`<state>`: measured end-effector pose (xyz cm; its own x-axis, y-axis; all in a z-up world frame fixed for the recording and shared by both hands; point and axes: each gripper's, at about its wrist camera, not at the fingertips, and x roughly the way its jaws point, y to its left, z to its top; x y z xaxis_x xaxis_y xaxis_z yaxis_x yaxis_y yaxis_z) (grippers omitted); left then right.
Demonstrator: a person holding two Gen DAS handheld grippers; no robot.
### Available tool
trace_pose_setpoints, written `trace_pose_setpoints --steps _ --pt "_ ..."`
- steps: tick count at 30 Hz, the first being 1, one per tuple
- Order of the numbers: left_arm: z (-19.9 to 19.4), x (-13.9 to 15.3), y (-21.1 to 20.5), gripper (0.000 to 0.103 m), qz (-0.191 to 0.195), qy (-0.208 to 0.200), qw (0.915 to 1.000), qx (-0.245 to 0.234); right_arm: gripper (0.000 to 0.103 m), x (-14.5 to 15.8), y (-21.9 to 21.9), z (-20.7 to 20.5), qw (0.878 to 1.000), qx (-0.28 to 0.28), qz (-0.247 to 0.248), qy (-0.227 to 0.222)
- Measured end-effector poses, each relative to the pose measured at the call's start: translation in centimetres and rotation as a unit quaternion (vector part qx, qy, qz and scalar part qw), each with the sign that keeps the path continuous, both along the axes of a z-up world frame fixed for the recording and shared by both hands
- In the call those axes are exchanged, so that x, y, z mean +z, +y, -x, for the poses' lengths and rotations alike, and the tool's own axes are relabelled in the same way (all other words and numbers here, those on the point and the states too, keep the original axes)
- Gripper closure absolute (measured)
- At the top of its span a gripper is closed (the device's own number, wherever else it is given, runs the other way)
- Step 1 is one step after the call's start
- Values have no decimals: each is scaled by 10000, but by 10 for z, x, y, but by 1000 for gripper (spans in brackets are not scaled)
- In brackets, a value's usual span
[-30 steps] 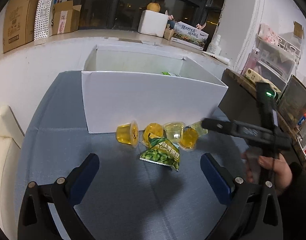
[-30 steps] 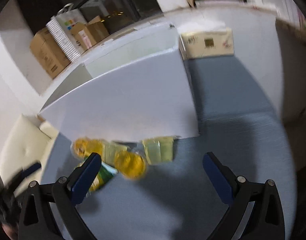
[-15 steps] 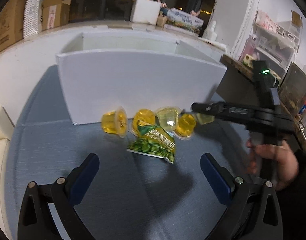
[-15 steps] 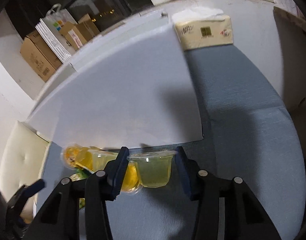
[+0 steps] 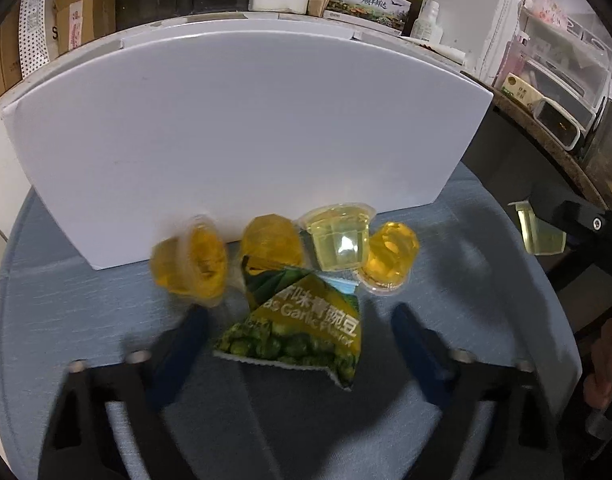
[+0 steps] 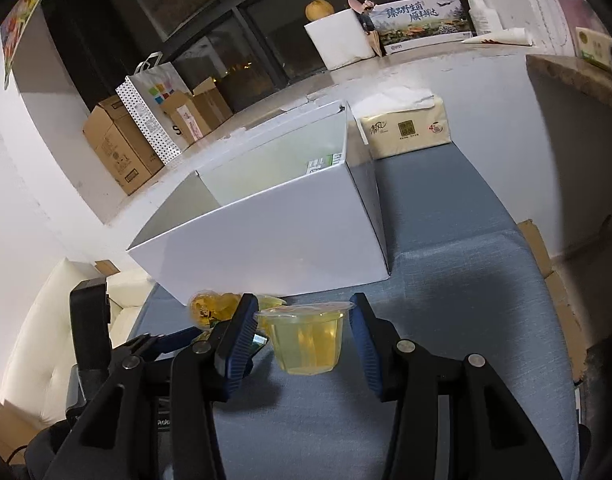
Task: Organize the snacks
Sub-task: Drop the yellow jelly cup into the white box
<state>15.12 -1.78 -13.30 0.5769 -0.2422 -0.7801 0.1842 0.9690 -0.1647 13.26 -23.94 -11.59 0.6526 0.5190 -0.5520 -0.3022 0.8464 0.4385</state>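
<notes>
The left gripper's fingers (image 5: 185, 336) are motion-blurred, so contact with the pea packet (image 5: 301, 328) is unclear. At three o'clock, a jelly cup (image 5: 540, 232) sits half hidden behind the right gripper (image 5: 578, 220). The white box's (image 6: 273, 236) contents are mostly hidden, perhaps one small carton.

Blue-grey desk (image 5: 85, 312) at frame bottom, bearing white box (image 5: 241, 136) centre, jelly cups (image 5: 189, 264) and pea packet (image 5: 301, 328) below it, tissue pack (image 6: 406, 128) upper right.
</notes>
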Motion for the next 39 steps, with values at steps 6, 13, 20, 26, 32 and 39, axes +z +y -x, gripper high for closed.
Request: trace_pose_setpoints --steps 6,13,20,26,32,39 --pt "17 10 12 41 322 -165 9992 -173 51 6 4 2 9999 44 2 -94" --pt "44 77 30 41 612 -977 9933 -124 51 32 10 9 9989 152 4 -443" --pt "-2 151 60 41 580 -1646 9845 200 51 89 34 -32 9948 373 204 -921" --pt "-57 151 74 40 258 -1540 9869 415 51 107 58 -87 9938 546 330 -906" --pt "-77 122 76 0 171 -1258 9898 646 23 90 72 -124 9948 582 606 -584" --pt "-61 114 70 0 -184 -1165 9913 584 0 75 58 -127 9967 410 657 -231"
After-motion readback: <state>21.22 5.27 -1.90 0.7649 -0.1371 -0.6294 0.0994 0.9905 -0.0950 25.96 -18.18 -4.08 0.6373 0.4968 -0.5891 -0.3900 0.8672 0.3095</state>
